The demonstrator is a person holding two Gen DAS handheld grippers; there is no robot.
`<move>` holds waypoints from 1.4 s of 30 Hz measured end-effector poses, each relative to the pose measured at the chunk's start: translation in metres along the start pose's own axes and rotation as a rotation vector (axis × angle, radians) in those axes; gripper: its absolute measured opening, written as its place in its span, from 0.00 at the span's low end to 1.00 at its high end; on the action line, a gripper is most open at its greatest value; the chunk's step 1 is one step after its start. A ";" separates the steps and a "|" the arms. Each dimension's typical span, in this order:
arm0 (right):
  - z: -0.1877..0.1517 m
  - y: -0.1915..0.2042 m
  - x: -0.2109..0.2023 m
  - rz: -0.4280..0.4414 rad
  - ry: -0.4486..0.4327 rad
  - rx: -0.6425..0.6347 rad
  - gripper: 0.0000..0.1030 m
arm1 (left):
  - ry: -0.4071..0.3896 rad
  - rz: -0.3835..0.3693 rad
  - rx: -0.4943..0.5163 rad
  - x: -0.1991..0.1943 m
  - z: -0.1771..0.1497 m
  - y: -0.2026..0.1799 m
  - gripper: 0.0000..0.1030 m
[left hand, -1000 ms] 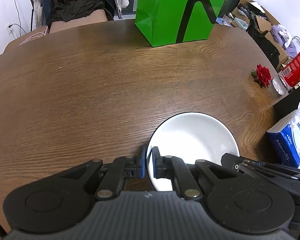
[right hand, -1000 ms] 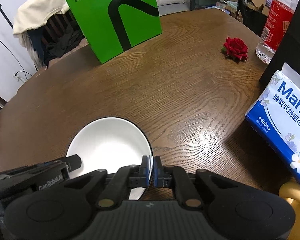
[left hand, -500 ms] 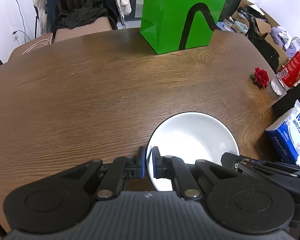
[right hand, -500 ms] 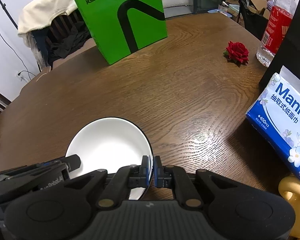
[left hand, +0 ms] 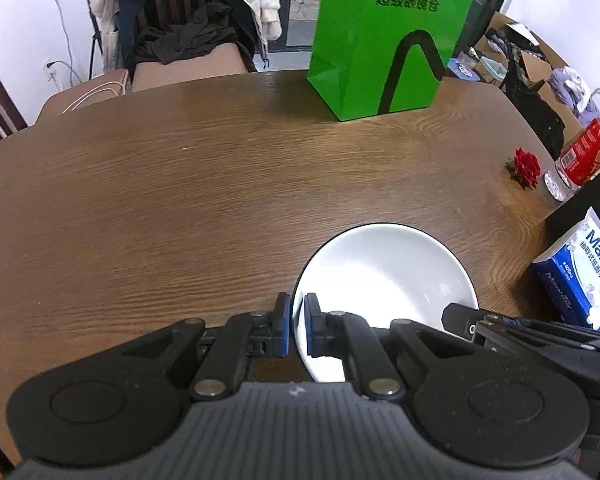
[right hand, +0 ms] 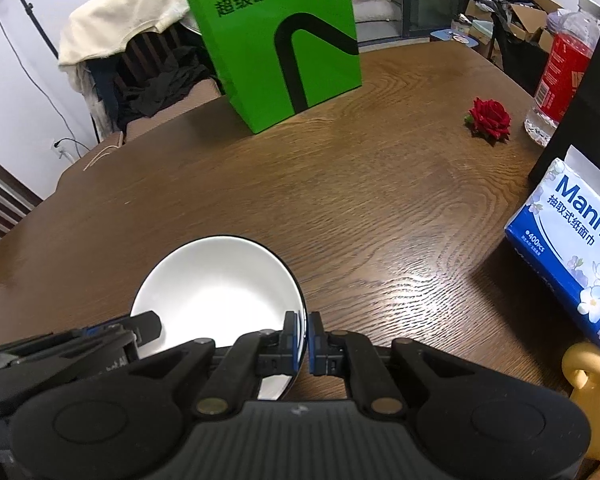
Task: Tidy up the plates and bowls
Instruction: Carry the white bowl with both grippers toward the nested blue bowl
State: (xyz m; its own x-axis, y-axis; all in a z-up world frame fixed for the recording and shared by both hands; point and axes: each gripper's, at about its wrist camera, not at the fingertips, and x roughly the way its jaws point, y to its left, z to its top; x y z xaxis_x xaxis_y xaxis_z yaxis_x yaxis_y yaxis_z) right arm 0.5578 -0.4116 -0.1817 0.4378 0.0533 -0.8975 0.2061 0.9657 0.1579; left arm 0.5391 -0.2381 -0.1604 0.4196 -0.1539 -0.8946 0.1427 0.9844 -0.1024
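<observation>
Bowl (left hand: 384, 276), white, is gripped on opposite rims by the closed fingers of the left gripper (left hand: 297, 326) and right gripper (right hand: 307, 338), seemingly carried clear of the bench (left hand: 180, 208) near its near right edge. Next: a level, matched carry to its spot.

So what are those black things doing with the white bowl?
A person is holding two sets of tongs, one in each hand, and both are pinched shut on the rim of the same white bowl. The left tongs grip its left edge and the right tongs grip its right edge, above the brown wooden table. A green paper bag, a red rose and a blue tissue pack sit farther off on the table.
</observation>
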 end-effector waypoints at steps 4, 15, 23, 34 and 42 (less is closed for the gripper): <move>-0.006 0.008 -0.007 0.013 -0.005 -0.009 0.05 | -0.007 0.010 -0.008 -0.009 -0.004 0.006 0.07; -0.016 0.022 -0.020 0.036 -0.017 -0.039 0.05 | -0.019 0.029 -0.031 -0.024 -0.012 0.020 0.07; -0.021 0.032 -0.023 0.048 -0.016 -0.055 0.05 | -0.024 0.042 -0.045 -0.031 -0.018 0.029 0.07; -0.029 0.052 -0.031 0.059 -0.019 -0.083 0.05 | -0.037 0.052 -0.068 -0.046 -0.026 0.049 0.07; -0.038 0.071 -0.039 0.069 -0.022 -0.104 0.05 | -0.045 0.062 -0.096 -0.059 -0.033 0.066 0.07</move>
State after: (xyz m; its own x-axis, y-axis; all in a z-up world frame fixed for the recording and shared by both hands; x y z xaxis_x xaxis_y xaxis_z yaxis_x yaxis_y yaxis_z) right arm 0.5224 -0.3351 -0.1511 0.4669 0.1158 -0.8767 0.0833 0.9812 0.1739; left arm 0.4938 -0.1608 -0.1291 0.4652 -0.0943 -0.8802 0.0295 0.9954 -0.0910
